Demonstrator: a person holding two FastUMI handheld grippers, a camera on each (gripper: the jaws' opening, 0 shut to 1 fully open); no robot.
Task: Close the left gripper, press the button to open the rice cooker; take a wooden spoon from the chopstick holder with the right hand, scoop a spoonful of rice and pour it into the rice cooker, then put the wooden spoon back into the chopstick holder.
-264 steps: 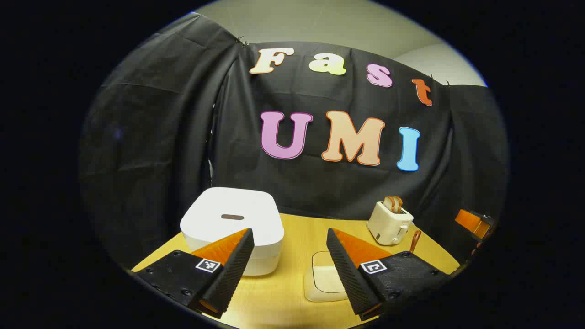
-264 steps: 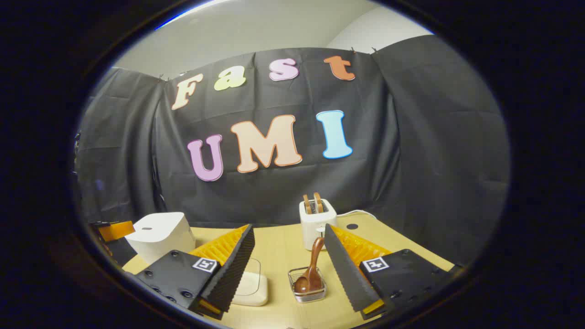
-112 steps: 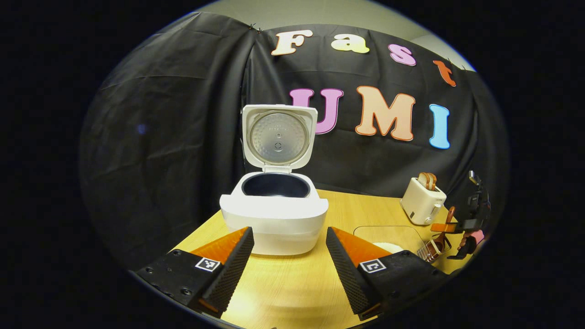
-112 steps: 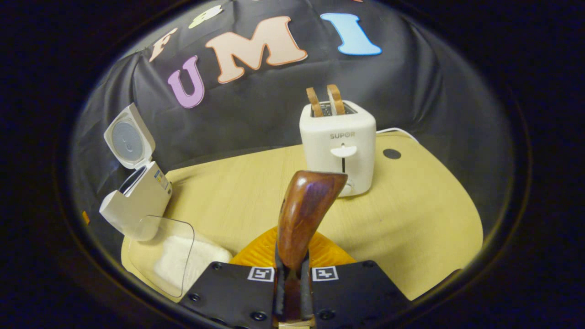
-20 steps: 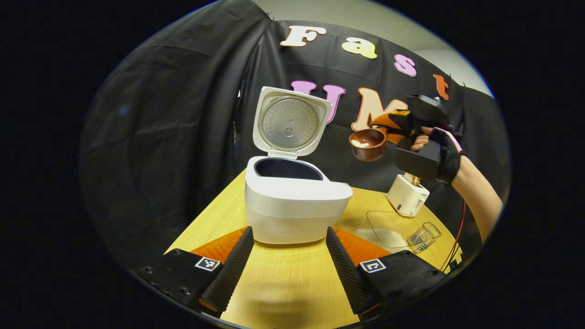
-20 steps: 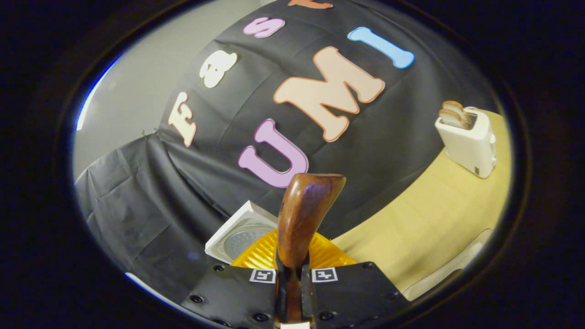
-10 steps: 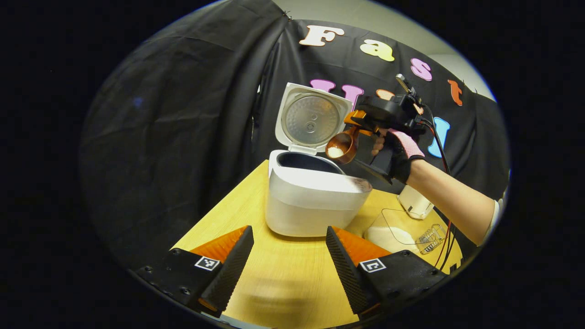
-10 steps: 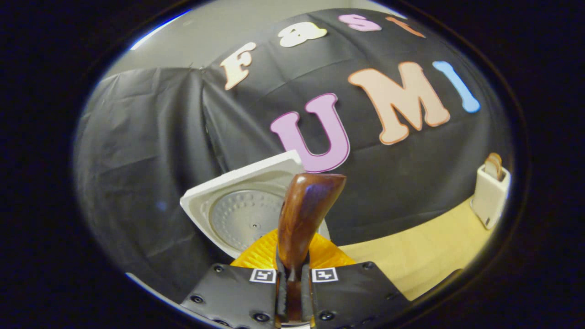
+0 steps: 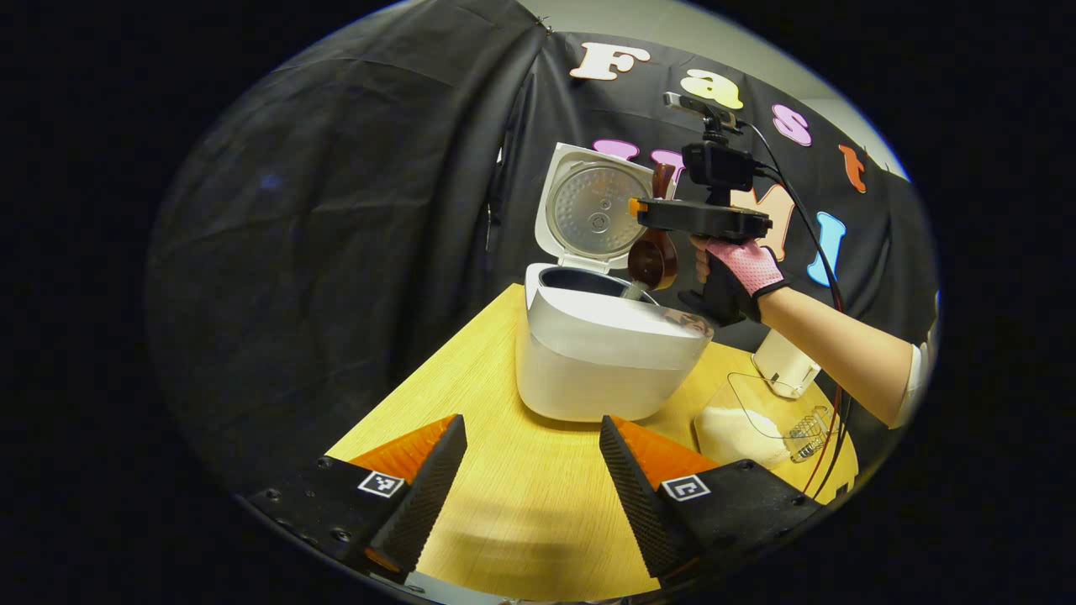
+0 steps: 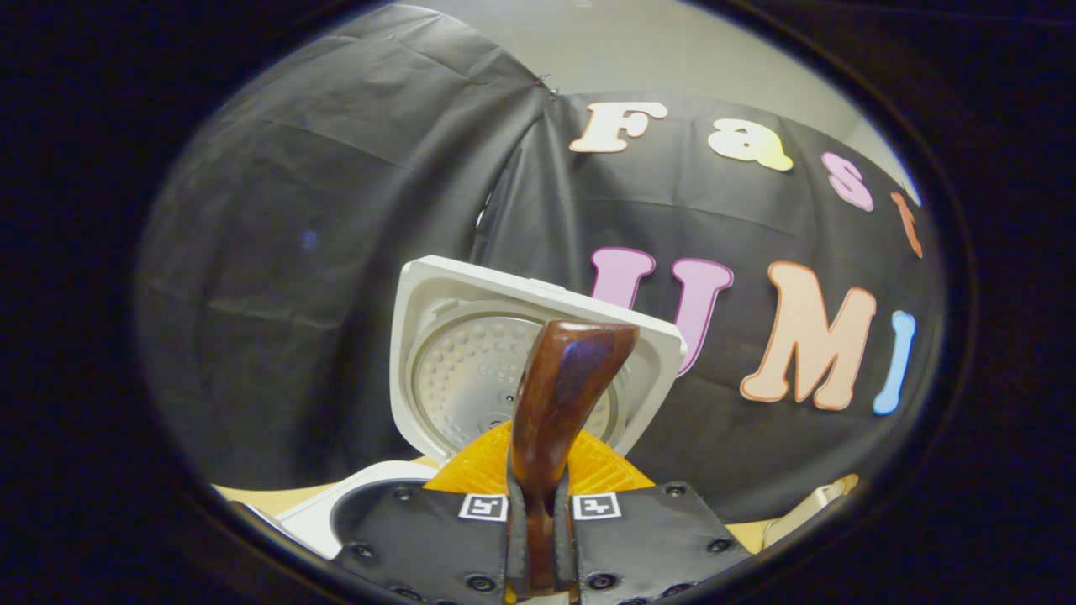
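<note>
Your right gripper (image 10: 538, 538) fingers clamp the wooden spoon (image 9: 654, 252), tipped over the open rice cooker (image 9: 607, 353) to pour rice (left gripper (image 9: 532, 487) fingers wide, idle).

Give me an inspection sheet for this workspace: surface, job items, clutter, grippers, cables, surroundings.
Surface: wooden table, bare in front of the cooker.
Job's things: rice cooker with lid raised; wooden spoon tipped bowl-down over the pot, rice falling in; clear rice container beside the cooker; wire chopstick holder without the spoon.
Clutter: toaster behind the container.
Grippers: left gripper open, holding nothing; right gripper shut on the spoon's handle, held by a gloved hand.
Cables: a black cable and a red cable run down from the right gripper past the arm.
Surroundings: black cloth wall.
</note>
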